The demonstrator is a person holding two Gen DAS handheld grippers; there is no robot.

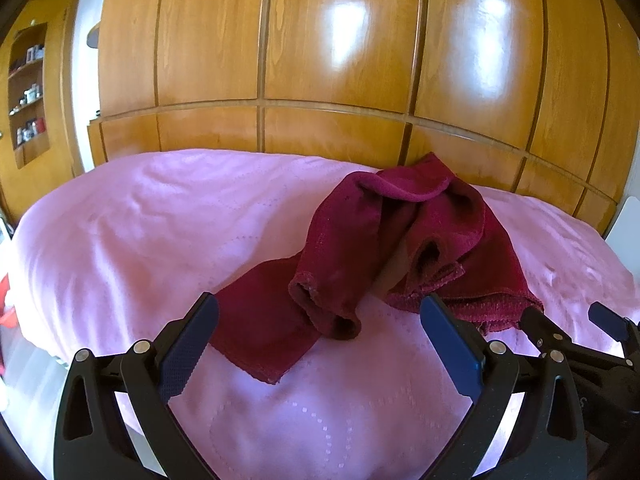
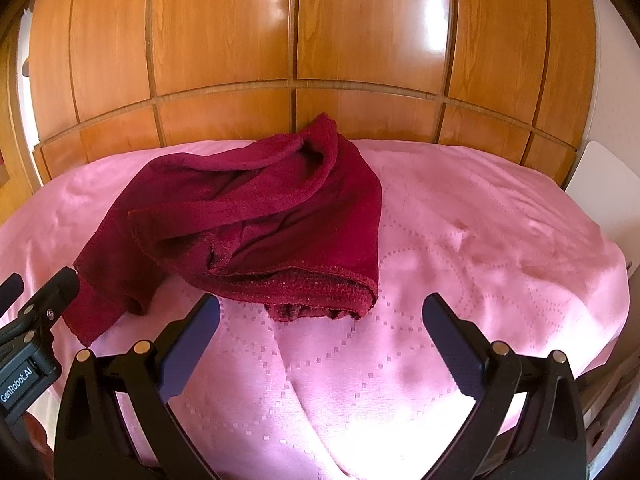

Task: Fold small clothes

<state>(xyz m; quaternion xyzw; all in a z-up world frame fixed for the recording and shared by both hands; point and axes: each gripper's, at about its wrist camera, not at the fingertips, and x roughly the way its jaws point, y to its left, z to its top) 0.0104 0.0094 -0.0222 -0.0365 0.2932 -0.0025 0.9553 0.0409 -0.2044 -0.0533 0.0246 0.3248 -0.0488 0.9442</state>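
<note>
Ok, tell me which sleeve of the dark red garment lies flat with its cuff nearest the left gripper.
The sleeve stretched flat toward the left gripper, on the garment's left in that view. The other sleeve is bunched up in the crumpled body.

Garment [image 2: 256, 220] on bed [image 2: 480, 240], before wardrobe [image 2: 360, 40]

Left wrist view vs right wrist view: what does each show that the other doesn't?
Only the left wrist view shows the recessed wall shelf with small bottles, the open left gripper from its own camera, and the garment's sleeve cuff lying between its fingers.

Only the right wrist view shows the white panel beside the bed and the open right gripper over bare cover.

Both show the crumpled dark red fleece garment on the pink quilted bedcover, unfolded, with the glossy wooden wardrobe doors behind.
</note>
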